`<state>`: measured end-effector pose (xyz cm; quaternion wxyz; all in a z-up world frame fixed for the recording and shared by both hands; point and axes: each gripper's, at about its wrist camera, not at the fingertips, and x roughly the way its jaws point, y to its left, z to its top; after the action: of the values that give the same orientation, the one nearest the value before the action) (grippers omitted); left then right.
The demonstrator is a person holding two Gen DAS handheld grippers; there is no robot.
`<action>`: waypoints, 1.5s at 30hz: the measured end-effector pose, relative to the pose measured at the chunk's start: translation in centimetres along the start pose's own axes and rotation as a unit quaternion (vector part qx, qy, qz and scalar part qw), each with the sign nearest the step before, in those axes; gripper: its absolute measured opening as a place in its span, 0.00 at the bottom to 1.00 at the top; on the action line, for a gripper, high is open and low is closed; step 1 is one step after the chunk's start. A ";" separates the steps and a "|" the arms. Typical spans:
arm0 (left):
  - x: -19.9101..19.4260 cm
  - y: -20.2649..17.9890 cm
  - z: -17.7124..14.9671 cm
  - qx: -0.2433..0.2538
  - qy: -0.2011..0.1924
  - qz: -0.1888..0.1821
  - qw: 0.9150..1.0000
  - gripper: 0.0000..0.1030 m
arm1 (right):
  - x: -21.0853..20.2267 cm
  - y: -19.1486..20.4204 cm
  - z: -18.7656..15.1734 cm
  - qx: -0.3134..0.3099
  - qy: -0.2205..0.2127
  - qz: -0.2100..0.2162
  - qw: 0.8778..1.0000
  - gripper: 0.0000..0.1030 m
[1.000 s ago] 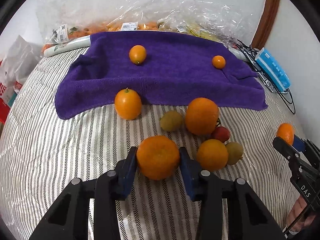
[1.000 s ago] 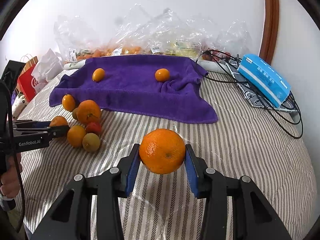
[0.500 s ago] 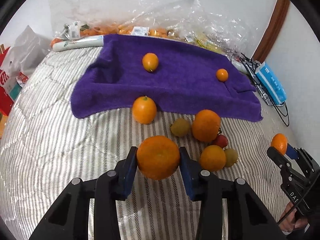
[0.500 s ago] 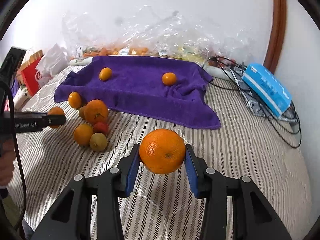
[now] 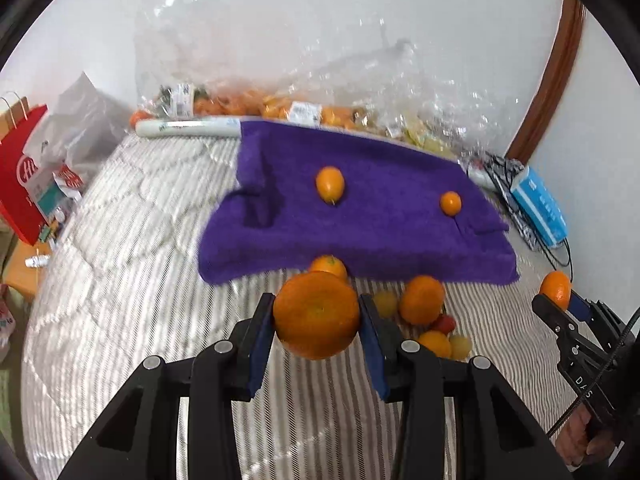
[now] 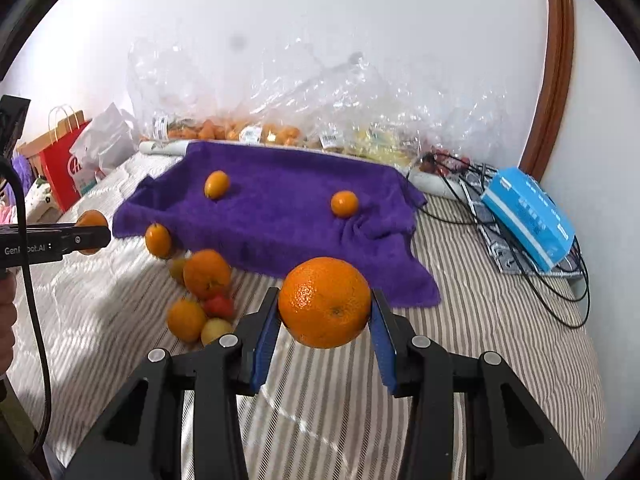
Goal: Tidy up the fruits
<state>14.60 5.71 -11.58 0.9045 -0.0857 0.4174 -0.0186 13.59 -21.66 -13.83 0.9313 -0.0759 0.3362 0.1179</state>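
Observation:
My left gripper (image 5: 317, 320) is shut on a large orange (image 5: 316, 314) and holds it above the striped bed. My right gripper (image 6: 324, 312) is shut on another large orange (image 6: 325, 301), also held up off the bed. A purple towel (image 5: 384, 216) (image 6: 280, 208) lies at the back with two small oranges on it (image 5: 330, 184) (image 5: 450, 203). A pile of loose fruit (image 6: 204, 292) lies on the cover just in front of the towel: oranges, a red fruit and yellow-green ones. The right gripper shows at the right edge of the left wrist view (image 5: 560, 300).
Clear plastic bags of fruit (image 6: 280, 120) line the wall behind the towel. A blue box (image 6: 528, 220) and black cables (image 6: 560, 280) lie at the right. A red paper bag (image 5: 24, 176) stands off the bed's left side. The striped bed cover (image 6: 480, 360) spreads in front.
Both grippers have risen with their oranges, and the views tilt up toward the wall. The left gripper has moved back from the fruit pile, which now sits farther away.

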 end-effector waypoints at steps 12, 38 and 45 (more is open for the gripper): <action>0.1 0.9 4.9 -0.003 -0.040 -0.010 0.999 0.38 | 2.0 -0.6 4.7 0.043 -0.022 0.005 0.999 0.42; 8.8 0.9 8.3 -0.010 -0.024 -0.024 0.999 0.38 | 9.9 -2.2 8.1 0.065 -0.025 0.004 0.998 0.42; 9.4 1.1 8.2 -0.012 -0.023 -0.020 0.999 0.38 | 9.7 -4.7 7.9 0.093 -0.034 -0.014 0.995 0.42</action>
<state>26.89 6.99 -13.66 0.9121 -0.1057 0.3951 -0.0301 26.91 -22.81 -13.70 0.9469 0.0104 0.3123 0.0755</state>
